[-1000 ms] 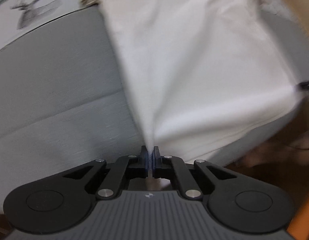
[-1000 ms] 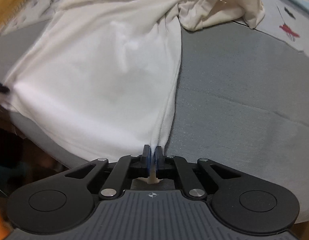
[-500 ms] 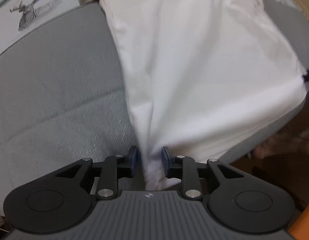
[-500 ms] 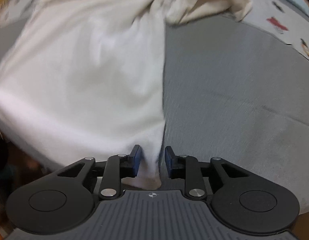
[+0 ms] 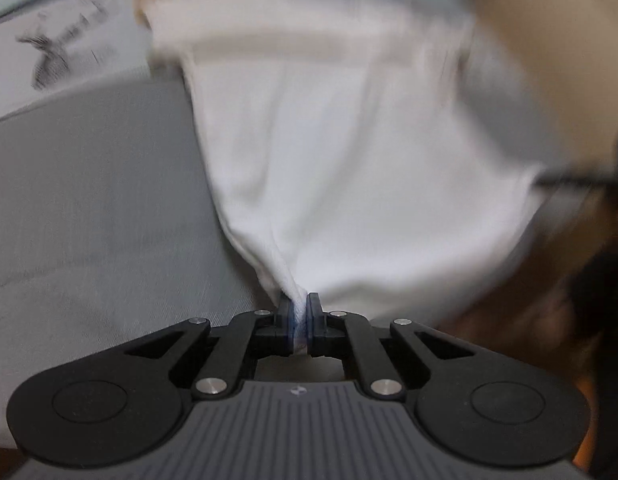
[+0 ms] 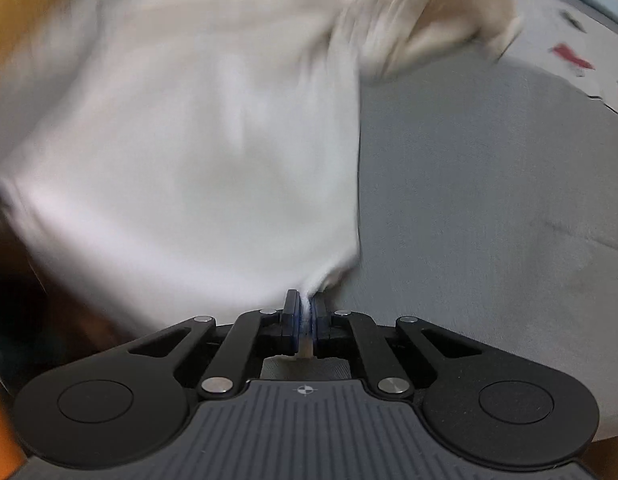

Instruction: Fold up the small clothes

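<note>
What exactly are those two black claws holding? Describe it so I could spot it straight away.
Look at the big grey cushion filling the scene: spread across it is a white garment. The left gripper and the right gripper each pinch one near corner of it. It is the only plain white cloth there; the sheet behind it is printed with pictures.

Both views dim, soft indoor light, no glare. Heavy motion blur on the white cotton garment, worst at its far bunched end. Black plastic left claw and right claw stay sharp. Fisheye bends the edges; corners fall dark. Grey woven fabric surface mildly smeared.
</note>
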`<act>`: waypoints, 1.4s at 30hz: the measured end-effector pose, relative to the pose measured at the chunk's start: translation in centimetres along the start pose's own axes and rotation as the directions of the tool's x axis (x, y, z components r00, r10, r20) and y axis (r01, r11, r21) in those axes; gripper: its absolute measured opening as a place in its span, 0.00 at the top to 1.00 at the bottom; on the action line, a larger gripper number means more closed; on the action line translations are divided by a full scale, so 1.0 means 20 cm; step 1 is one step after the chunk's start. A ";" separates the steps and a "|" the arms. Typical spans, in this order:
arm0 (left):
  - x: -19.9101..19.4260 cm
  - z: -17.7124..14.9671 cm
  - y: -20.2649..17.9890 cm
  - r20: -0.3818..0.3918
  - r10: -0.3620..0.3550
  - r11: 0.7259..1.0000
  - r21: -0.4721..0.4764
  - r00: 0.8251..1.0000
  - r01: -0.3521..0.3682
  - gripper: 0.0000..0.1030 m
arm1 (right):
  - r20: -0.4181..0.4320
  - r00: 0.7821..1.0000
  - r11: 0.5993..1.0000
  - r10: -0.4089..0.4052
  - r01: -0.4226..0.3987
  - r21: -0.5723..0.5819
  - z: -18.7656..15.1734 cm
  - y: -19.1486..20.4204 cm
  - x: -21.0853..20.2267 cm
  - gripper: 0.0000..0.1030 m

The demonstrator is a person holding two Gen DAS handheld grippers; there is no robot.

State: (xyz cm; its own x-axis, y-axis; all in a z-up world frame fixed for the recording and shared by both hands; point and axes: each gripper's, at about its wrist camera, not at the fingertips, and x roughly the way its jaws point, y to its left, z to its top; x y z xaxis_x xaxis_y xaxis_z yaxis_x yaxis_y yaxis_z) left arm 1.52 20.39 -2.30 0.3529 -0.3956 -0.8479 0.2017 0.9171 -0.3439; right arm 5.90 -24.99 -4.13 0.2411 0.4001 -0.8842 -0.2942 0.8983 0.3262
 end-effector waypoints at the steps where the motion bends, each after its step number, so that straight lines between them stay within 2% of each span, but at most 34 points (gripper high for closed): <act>1: -0.06 0.00 0.02 0.044 -0.024 0.999 -0.033 0.999 0.025 0.94 | 0.107 0.992 0.994 0.064 -0.073 0.086 0.02 -0.05 -0.10 0.95; 3: -0.12 -0.03 0.05 0.071 0.006 0.999 -0.054 0.997 -0.002 0.94 | 0.269 0.951 0.955 0.150 -0.209 0.208 0.03 -0.15 -0.27 0.95; 4: -0.13 -0.05 0.05 0.064 0.027 0.998 -0.061 0.998 -0.023 0.94 | 0.306 0.939 0.944 0.154 -0.232 0.235 0.02 -0.17 -0.32 0.95; 6: -0.15 -0.06 0.07 0.048 0.020 0.998 -0.062 0.999 -0.017 0.94 | 0.321 0.939 0.938 0.126 -0.217 0.269 0.00 -0.21 -0.36 0.95; 9: -0.11 -0.07 0.09 -0.013 0.024 0.999 -0.035 1.000 -0.024 0.94 | 0.274 0.955 0.938 0.112 -0.193 0.288 -0.01 -0.24 -0.33 0.96; 13: -0.08 -0.08 0.08 -0.047 0.000 1.000 0.006 0.999 0.001 0.94 | 0.147 0.984 0.944 0.104 -0.144 0.297 -0.02 -0.25 -0.22 0.96; 15: -0.02 -0.09 0.10 -0.096 0.070 0.997 0.019 0.993 -0.068 0.94 | 0.090 0.992 0.947 0.092 -0.115 0.298 -0.03 -0.25 -0.18 0.95; 17: 0.03 -0.09 0.12 -0.130 0.125 0.992 -0.004 0.984 -0.127 0.89 | 0.023 0.999 0.960 0.032 -0.037 0.277 -0.04 -0.23 -0.12 0.95; 19: 0.07 -0.08 0.11 -0.157 0.216 0.976 0.039 0.964 -0.212 0.88 | 0.017 1.000 0.973 -0.004 0.000 0.232 -0.02 -0.21 -0.08 0.95; 20: 0.09 -0.08 0.11 -0.166 0.244 0.970 0.057 0.956 -0.237 0.88 | 0.001 0.999 0.978 -0.050 0.048 0.202 -0.02 -0.19 -0.06 0.95; 22: 0.09 -0.07 0.11 -0.147 0.229 0.973 0.038 0.962 -0.226 0.88 | -0.068 0.976 0.972 -0.209 0.215 0.099 -0.03 -0.15 0.01 0.89; 23: 0.09 -0.06 0.09 -0.120 0.215 0.976 0.041 0.969 -0.212 0.88 | -0.086 0.967 0.966 -0.238 0.246 0.086 -0.04 -0.14 0.03 0.88; 27: 0.17 -0.03 -0.05 -0.089 0.138 0.986 0.108 0.986 -0.128 0.88 | -0.024 0.988 0.982 -0.149 0.151 0.112 -0.03 -0.12 0.02 0.87; 31: 0.33 -0.01 -0.18 -0.137 0.102 0.982 0.174 0.985 -0.077 0.86 | -0.066 0.991 0.992 -0.119 0.121 0.029 -0.04 -0.05 0.08 0.85; 33: 0.45 -0.02 -0.21 -0.209 0.147 0.972 0.213 0.967 -0.101 0.77 | -0.133 0.974 0.983 -0.181 0.177 -0.039 -0.06 -0.01 0.16 0.81; 34: 0.52 -0.04 -0.22 -0.259 0.203 0.959 0.245 0.944 -0.139 0.77 | -0.160 0.964 0.976 -0.214 0.206 -0.065 -0.08 0.00 0.19 0.79; 35: 0.56 -0.05 -0.23 -0.274 0.234 0.950 0.270 0.933 -0.159 0.76 | -0.160 0.961 0.974 -0.226 0.216 -0.074 -0.08 0.01 0.20 0.78; 36: 0.55 -0.03 -0.24 -0.253 0.226 0.952 0.264 0.941 -0.157 0.76 | -0.146 0.964 0.975 -0.221 0.214 -0.063 -0.07 0.00 0.19 0.78; 39: 0.49 0.07 -0.25 -0.151 0.142 0.979 0.167 0.978 -0.116 0.76 | -0.041 0.979 0.979 -0.201 0.202 0.027 -0.02 -0.04 0.10 0.78; 41: 0.47 0.12 -0.29 -0.099 0.106 0.982 0.166 0.989 -0.089 0.72 | 0.002 0.982 0.979 -0.190 0.189 0.070 0.00 -0.06 0.09 0.78; 42: 0.50 0.13 -0.30 -0.111 0.110 0.981 0.169 0.988 -0.090 0.68 | -0.006 0.983 0.980 -0.185 0.185 0.080 0.01 -0.08 0.10 0.78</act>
State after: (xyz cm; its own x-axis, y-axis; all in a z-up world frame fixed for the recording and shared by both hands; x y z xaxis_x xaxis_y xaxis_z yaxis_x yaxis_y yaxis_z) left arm 6.21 10.80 -7.73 0.2689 -0.2843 -0.9202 0.3206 0.9274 -0.1929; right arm 6.96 -25.55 -6.30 0.2857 0.2262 -0.9312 -0.1700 0.9683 0.1831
